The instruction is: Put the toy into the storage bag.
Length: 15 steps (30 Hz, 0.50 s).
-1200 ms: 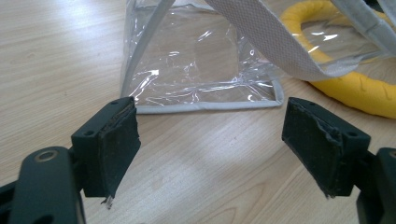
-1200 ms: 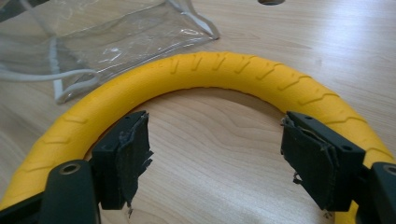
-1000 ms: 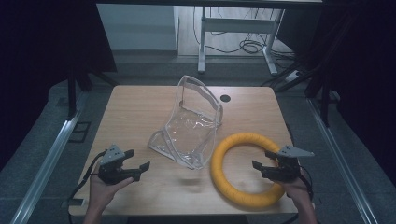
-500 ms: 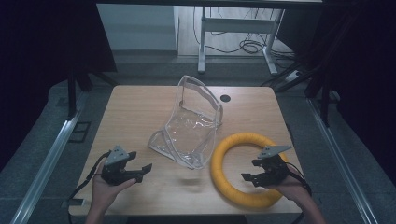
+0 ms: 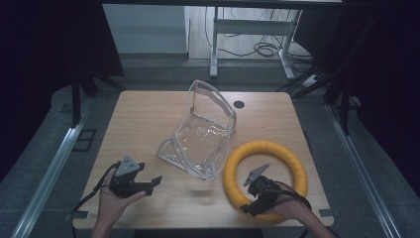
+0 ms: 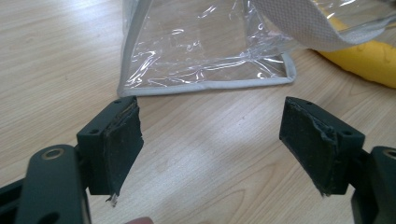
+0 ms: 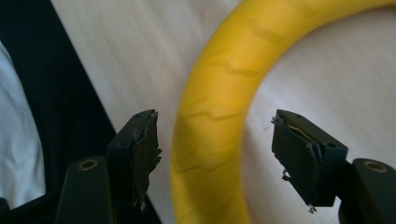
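Resting low at the near left of the wooden surface (image 5: 148,114), the left gripper (image 5: 148,184) sits in the person's left hand (image 5: 111,203) with its jaws spread wide and nothing between them; in the left gripper view the pads (image 6: 122,144) frame bare wood, and the grey-trimmed bottom edge of the clear plastic bag (image 6: 205,51) lies a little beyond them, apart from both. In the high view that clear plastic bag (image 5: 200,136) stands propped open near the middle of the surface, its near right corner just beside the yellow ring (image 5: 265,178), which lies flat at the near right. The right gripper (image 5: 255,206), carried by the person's right hand (image 5: 292,213), hangs over the near part of the ring, close to the front edge. Its jaws have just been closing but stand well apart: in the right gripper view the yellow ring (image 7: 219,116) curves up between the pads (image 7: 144,154), with a clear gap on either side, so neither pad presses on it. That view is blurred.
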Available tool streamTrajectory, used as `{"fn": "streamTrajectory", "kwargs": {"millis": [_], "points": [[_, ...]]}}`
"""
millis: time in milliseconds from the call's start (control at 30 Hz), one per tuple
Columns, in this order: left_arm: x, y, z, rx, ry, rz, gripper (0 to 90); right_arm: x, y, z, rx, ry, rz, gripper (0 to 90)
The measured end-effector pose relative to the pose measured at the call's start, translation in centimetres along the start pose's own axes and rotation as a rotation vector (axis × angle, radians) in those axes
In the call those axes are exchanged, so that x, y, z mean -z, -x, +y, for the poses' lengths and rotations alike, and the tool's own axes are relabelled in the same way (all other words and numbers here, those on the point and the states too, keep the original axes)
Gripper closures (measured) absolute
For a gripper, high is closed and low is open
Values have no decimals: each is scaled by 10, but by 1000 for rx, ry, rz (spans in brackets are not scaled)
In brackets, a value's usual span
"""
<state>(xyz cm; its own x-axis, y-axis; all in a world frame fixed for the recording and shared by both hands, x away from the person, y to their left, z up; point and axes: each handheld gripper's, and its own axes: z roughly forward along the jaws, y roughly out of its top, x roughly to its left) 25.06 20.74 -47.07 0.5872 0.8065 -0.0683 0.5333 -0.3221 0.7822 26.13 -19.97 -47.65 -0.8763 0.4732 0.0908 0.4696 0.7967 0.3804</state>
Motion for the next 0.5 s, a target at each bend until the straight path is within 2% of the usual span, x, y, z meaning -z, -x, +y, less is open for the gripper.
{"fn": "streamTrajectory", "kwargs": {"millis": [167, 233, 300, 367, 400, 433, 500], "points": [[-1, 0, 0, -4, -2, 3, 204, -12, -10, 1, 50, -135, -9, 340], [-2, 1, -1, -8, -8, 3, 202, -20, -13, 2, 81, -213, -45, 373], [-2, 1, -1, -9, -8, 3, 202, -22, -14, 2, 82, -226, -46, 383], [-2, 1, -1, -11, -9, 4, 201, -28, -14, 5, 84, -262, -64, 446], [-2, 1, -1, -11, -10, 4, 201, -28, -14, 5, 84, -262, -64, 446], [-3, 1, -1, -14, -13, 7, 200, -29, -12, 7, 81, -269, -71, 484], [-3, 1, -1, -16, -13, 8, 200, -29, -11, 10, 82, -288, -63, 490]]}}
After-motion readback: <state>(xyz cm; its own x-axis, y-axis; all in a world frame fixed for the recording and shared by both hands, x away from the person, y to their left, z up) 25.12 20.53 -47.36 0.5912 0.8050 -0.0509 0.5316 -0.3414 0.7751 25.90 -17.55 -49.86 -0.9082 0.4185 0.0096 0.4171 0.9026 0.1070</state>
